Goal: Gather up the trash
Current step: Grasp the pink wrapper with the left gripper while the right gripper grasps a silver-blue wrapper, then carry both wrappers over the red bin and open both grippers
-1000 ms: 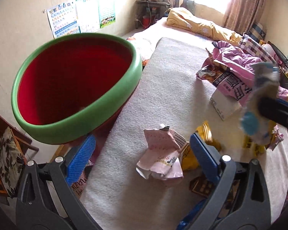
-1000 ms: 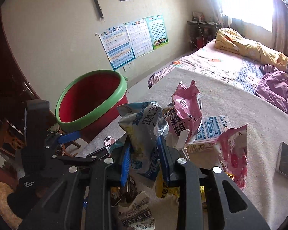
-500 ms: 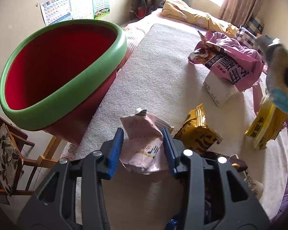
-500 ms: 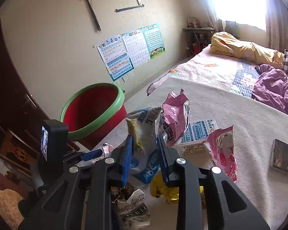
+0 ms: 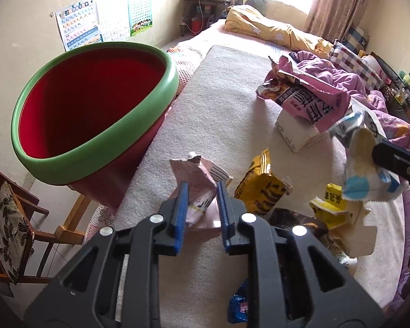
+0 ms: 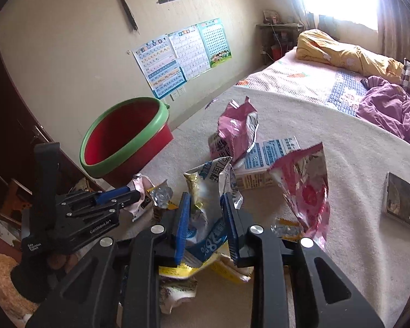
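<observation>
My left gripper (image 5: 201, 195) is shut on a crumpled pale pink wrapper (image 5: 198, 180) at the near edge of the cream bed cover (image 5: 221, 109). My right gripper (image 6: 205, 205) is shut on a blue and white snack bag (image 6: 209, 188) and holds it above the bed; the bag also shows in the left wrist view (image 5: 363, 164). A red bin with a green rim (image 5: 90, 114) stands beside the bed to the left, tilted toward me, its inside bare; it also shows in the right wrist view (image 6: 125, 145).
More trash lies on the cover: a yellow packet (image 5: 262, 188), a big pink bag (image 5: 303, 93) on a white carton (image 5: 295, 134), a pink foil bag (image 6: 306, 186). A book (image 6: 404, 205) lies at the right. A wooden chair (image 5: 11, 227) stands below the bin.
My left gripper went from open to shut on the pale pink wrapper. My right gripper rose a little with the blue and white bag.
</observation>
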The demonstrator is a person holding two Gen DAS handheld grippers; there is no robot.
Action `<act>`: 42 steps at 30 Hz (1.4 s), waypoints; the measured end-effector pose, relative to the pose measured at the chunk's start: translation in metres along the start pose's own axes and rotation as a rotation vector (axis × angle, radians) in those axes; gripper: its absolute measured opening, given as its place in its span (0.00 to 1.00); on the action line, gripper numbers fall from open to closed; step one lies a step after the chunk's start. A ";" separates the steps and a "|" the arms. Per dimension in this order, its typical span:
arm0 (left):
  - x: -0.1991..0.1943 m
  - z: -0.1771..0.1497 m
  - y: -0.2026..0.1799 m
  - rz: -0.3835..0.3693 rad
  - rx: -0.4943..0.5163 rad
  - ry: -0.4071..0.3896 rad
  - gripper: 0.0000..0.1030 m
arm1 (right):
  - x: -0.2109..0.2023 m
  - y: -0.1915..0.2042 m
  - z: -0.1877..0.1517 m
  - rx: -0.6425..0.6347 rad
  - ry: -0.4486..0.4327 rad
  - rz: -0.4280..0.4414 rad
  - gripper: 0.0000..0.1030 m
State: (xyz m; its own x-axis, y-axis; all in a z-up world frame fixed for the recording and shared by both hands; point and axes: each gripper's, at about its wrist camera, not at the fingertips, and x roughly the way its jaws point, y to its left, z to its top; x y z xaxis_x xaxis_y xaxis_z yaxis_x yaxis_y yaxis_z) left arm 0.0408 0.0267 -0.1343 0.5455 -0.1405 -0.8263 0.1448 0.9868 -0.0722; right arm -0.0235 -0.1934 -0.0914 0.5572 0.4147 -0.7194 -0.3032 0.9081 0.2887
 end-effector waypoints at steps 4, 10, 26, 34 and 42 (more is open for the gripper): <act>0.004 0.000 -0.001 -0.005 0.004 -0.003 0.57 | -0.004 -0.018 -0.013 0.057 0.010 -0.043 0.24; 0.022 0.004 -0.001 -0.008 0.005 0.034 0.57 | -0.007 -0.042 -0.021 0.126 0.019 -0.107 0.24; 0.014 -0.001 0.001 -0.033 -0.016 0.014 0.24 | 0.018 -0.049 -0.028 0.173 0.099 -0.086 0.28; 0.009 -0.003 0.003 -0.041 -0.013 0.009 0.42 | 0.023 -0.051 -0.021 0.211 0.097 -0.081 0.45; 0.022 -0.007 0.001 -0.043 0.001 0.040 0.37 | 0.030 -0.047 -0.022 0.213 0.100 -0.076 0.31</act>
State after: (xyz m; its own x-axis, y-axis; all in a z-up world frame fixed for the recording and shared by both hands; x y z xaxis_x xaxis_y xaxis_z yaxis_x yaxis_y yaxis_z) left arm 0.0473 0.0257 -0.1561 0.5054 -0.1792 -0.8441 0.1681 0.9799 -0.1074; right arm -0.0094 -0.2254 -0.1400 0.4895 0.3467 -0.8001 -0.0880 0.9325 0.3502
